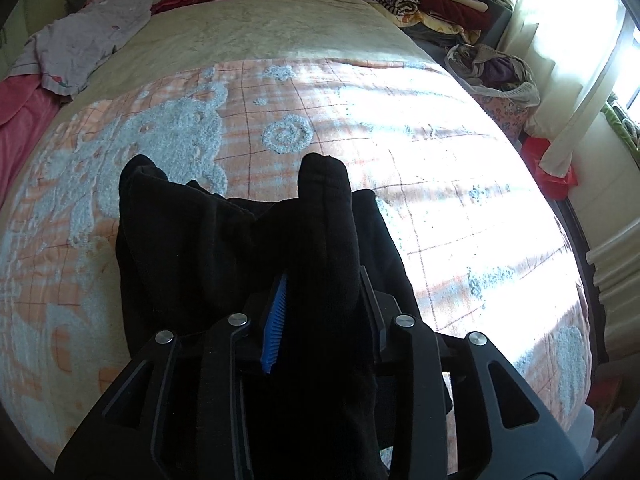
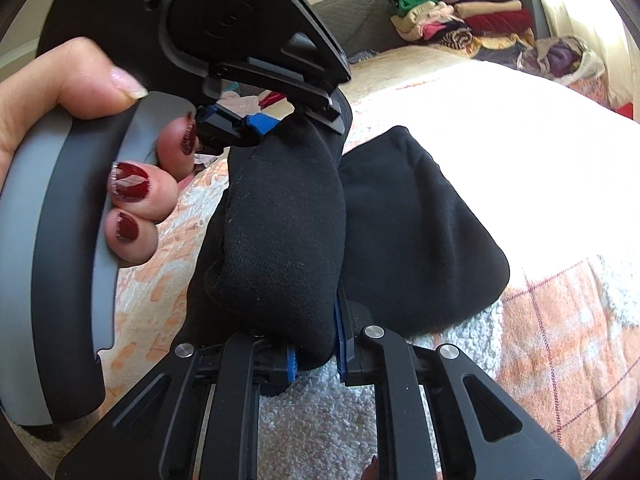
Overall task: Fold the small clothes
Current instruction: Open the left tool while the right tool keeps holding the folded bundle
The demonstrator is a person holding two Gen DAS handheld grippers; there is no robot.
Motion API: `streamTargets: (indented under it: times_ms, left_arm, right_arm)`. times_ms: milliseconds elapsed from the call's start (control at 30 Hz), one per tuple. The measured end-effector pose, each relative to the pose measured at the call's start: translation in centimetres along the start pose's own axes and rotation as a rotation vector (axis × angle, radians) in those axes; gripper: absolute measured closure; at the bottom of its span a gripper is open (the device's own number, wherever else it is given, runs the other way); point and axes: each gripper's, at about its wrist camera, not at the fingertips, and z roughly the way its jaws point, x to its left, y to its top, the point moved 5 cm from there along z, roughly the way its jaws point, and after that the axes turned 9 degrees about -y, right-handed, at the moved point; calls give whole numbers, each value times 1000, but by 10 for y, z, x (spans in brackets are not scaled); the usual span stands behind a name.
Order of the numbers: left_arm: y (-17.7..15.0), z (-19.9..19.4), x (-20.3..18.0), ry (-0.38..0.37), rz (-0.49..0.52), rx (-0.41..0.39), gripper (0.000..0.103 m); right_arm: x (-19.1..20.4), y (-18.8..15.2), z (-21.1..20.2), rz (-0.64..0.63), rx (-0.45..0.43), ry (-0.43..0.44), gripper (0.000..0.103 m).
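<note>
- black garment (image 1: 192, 240) lies on the bed (image 1: 440, 168), on the orange checked blanket, toward its near edge.
- left gripper (image 1: 316, 276): a bunched fold of the garment runs between the jaws; whether the pads press it is hard to tell.
- right gripper (image 2: 316, 344) is clamped on another fold.
- a hand (image 2: 60, 92) holds the left gripper's handle.

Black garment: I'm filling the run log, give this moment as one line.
black garment held over blanket | right gripper shut on it | left gripper around a fold
</note>
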Motion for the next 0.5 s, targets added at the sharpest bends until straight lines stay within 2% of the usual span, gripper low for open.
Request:
streamTargets:
  times_ms: [67, 100, 133, 333, 400, 500]
  left_arm:
    - [1, -2, -3, -37, -14, -14, 58]
    - [2, -5, -5, -50, -21, -25, 45]
    - [3, -8, -5, -63, -28, -40, 39]
    - [7, -41, 10, -80, -49, -125, 39]
    - [3, -51, 25, -49, -49, -156, 39]
    - [-12, -62, 56, 10, -71, -184, 39]
  right_arm:
    - [-10, 0, 4, 72, 35, 30, 87]
    - [-14, -1, 7, 104, 51, 49, 87]
    - [-18, -1, 9, 130, 64, 61, 87]
    - [-33, 0, 11, 231, 107, 128, 85]
    - [-33, 4, 8, 236, 113, 141, 80]
    - [-37, 18, 0, 216, 98, 133, 64]
